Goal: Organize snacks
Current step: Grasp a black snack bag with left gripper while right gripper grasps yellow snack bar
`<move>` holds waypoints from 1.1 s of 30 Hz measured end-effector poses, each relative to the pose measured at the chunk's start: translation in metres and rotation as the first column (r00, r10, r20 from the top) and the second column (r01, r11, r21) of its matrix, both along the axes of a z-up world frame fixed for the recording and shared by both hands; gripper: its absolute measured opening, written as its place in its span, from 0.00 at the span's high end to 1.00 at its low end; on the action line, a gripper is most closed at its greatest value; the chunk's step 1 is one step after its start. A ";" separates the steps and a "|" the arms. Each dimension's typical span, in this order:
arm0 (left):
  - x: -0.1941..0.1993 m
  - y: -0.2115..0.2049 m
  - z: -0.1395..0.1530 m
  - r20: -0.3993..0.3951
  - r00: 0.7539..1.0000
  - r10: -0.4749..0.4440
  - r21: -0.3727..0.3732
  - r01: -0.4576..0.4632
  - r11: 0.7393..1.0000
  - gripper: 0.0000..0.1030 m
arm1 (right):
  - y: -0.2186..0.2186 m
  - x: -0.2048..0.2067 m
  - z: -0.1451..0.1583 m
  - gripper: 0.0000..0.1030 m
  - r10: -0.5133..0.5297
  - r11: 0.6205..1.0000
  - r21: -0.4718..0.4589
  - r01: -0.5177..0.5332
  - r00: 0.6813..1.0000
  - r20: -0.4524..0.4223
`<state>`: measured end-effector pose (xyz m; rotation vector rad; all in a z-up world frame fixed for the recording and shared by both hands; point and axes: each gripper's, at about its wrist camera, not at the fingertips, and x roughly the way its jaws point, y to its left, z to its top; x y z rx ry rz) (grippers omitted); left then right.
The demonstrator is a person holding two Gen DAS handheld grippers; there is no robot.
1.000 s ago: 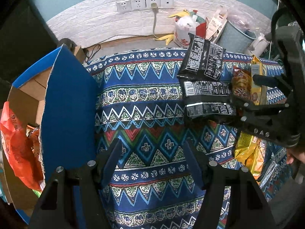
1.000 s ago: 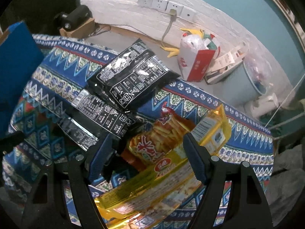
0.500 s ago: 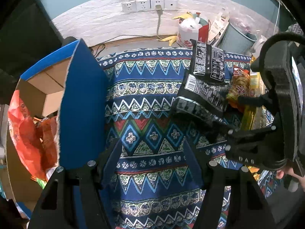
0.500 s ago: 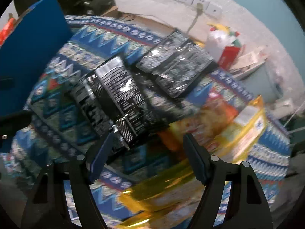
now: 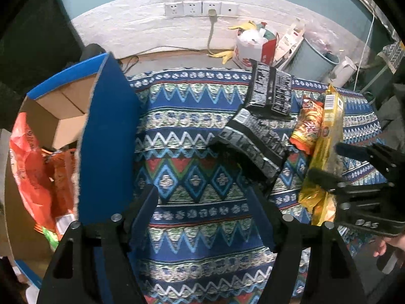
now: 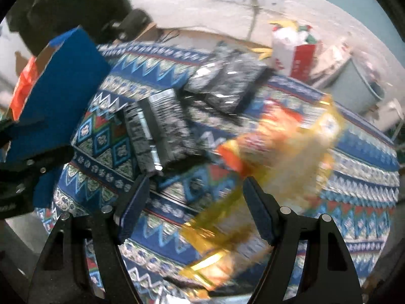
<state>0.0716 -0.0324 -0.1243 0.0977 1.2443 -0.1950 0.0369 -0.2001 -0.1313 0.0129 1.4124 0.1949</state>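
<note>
A blue zigzag-patterned tablecloth (image 5: 192, 136) covers the table before a white brick wall with sockets (image 5: 201, 8). Black snack packets (image 5: 255, 139) and a yellow packet (image 5: 326, 131) lie at right; only the left view shows the blue carton's (image 5: 106, 136) orange bags (image 5: 33, 167). The left gripper (image 5: 202, 197), jaws just widening, and right gripper (image 6: 193, 190) both gape empty.

- The open box (image 5: 108, 136) sits at the left edge of the counter (image 5: 182, 131), with snack bags (image 5: 38, 167) inside it.
- Two dark packets (image 5: 255, 139) overlap mid-counter.
- Chips bag (image 5: 307, 131) and long packet (image 5: 326, 136) lie right of those.
- Trash bag (image 5: 253, 48) is behind, by the wall.
</note>
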 end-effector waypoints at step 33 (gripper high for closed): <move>0.072 -0.064 -0.073 -0.262 0.911 0.320 -0.168 -0.369 0.914 0.20 | -0.105 -0.016 -0.050 0.45 -0.297 0.954 -0.058 0.293 0.951 -0.082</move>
